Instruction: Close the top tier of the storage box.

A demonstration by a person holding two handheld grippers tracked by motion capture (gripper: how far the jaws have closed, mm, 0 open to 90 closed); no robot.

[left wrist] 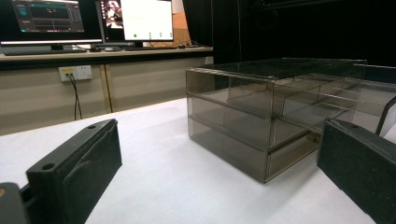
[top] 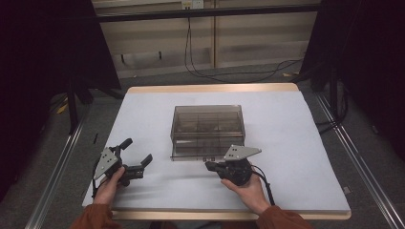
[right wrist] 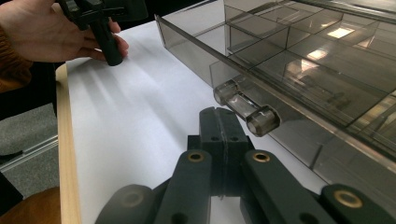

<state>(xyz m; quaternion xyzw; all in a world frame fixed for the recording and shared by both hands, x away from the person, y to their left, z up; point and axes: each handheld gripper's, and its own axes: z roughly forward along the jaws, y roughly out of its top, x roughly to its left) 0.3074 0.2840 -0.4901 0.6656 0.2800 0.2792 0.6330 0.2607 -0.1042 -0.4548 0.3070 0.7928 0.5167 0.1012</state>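
Observation:
A smoky see-through drawer box [top: 207,119] stands in the middle of the white table [top: 296,143]. Its bottom drawer [top: 203,152] is pulled out toward me, with empty compartments inside. My right gripper [top: 210,165] lies just in front of that drawer. In the right gripper view it [right wrist: 222,126] is shut on nothing, its tip beside the clear bar handle [right wrist: 245,109] and not around it. My left gripper [top: 138,150] rests near the front left of the table, apart from the box. It [left wrist: 219,158] is open wide, with the box [left wrist: 261,116] ahead.
The table has a wooden edge [top: 215,88]. Cables [top: 229,74] lie on the floor beyond it, and dark curtains hang at both sides. Monitors [left wrist: 93,18] stand on a bench behind. The person's left hand [right wrist: 46,32] appears in the right gripper view.

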